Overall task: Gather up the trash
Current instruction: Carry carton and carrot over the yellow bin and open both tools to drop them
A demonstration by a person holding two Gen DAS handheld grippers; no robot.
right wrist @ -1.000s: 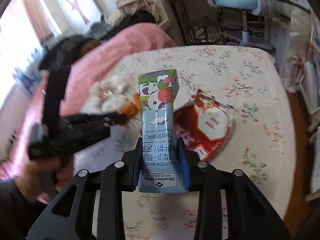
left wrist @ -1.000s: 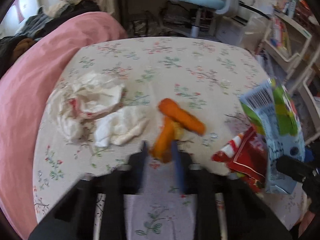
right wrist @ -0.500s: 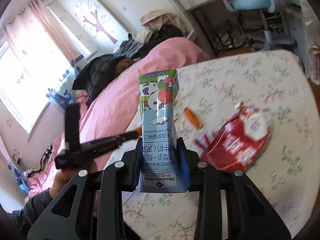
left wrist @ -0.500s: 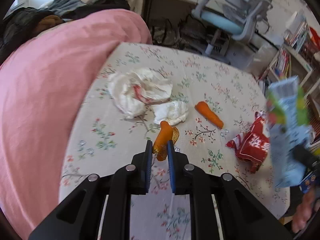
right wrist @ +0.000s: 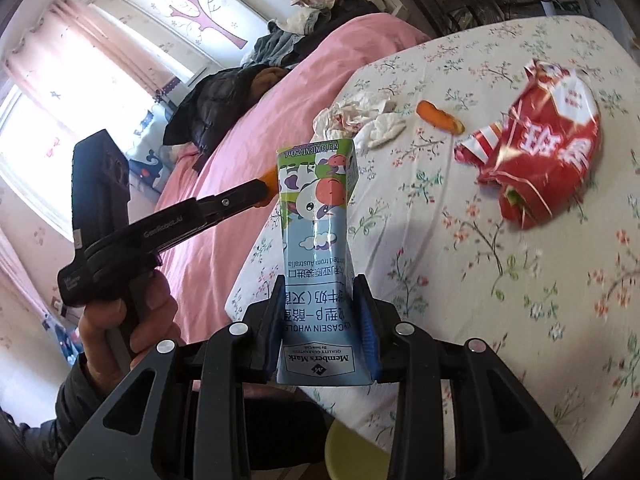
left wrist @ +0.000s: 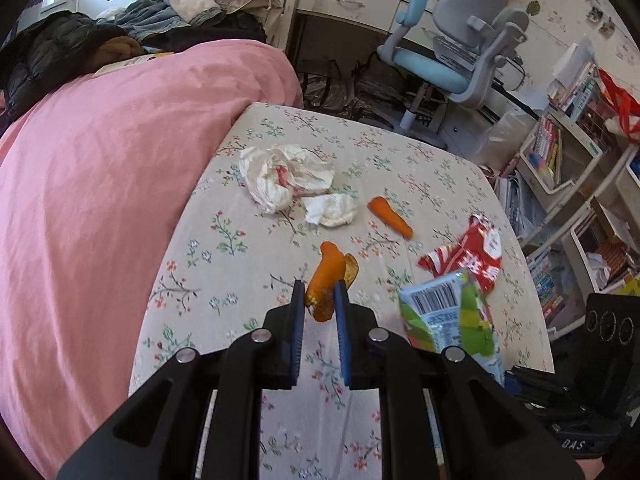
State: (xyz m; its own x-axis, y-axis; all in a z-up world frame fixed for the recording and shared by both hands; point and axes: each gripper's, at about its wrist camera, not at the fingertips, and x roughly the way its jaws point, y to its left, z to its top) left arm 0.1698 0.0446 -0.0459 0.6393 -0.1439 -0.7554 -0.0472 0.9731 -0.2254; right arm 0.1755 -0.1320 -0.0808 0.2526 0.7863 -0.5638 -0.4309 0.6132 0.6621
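Left gripper: clenched on orange carrot piece above the floral tablecloth; narrow pinch, may slip.
Right gripper: grasping blue-green milk carton; squeezing could crush it.
Left behind: red snack wrapper, crumpled white tissues on that cloth.

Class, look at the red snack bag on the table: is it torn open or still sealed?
Torn open. The red snack bag lies crumpled on the floral tablecloth, its striped end ripped and gaping.

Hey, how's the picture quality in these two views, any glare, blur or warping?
Left wrist view: sharp, evenly lit, the table edge bowed by the fisheye. Right wrist view: window blown out by glare, milk carton crisp, red wrapper slightly smeared.
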